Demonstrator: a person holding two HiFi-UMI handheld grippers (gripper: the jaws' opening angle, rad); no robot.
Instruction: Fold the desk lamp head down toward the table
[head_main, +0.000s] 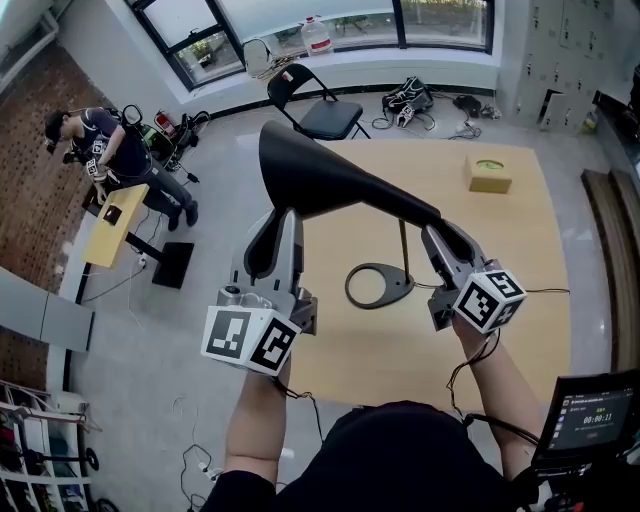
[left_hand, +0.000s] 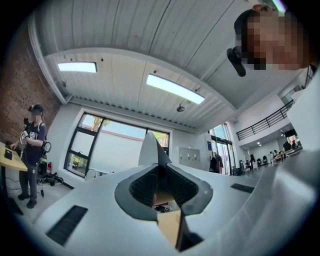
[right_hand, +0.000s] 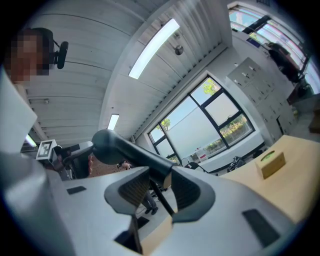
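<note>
A black desk lamp stands on the wooden table (head_main: 500, 320), with a ring base (head_main: 352, 291) and a thin stem (head_main: 404, 250). Its long lamp head (head_main: 320, 175) stretches up and to the left, well above the table. My left gripper (head_main: 283, 215) reaches up from below and is shut on the wide part of the head; in the left gripper view the head's pale underside (left_hand: 150, 150) rises from between the narrow jaws (left_hand: 160, 172). My right gripper (head_main: 437, 232) is open around the narrow end of the head (right_hand: 115, 145) by the stem (right_hand: 162, 197), pads (right_hand: 131, 189) close on either side.
A tan box with a green top (head_main: 488, 172) sits at the table's far right. A black folding chair (head_main: 320, 105) stands behind the table. A person (head_main: 110, 150) works at a small table far left. A screen (head_main: 590, 420) is at the lower right, and a thin cable (head_main: 545, 292) crosses the table.
</note>
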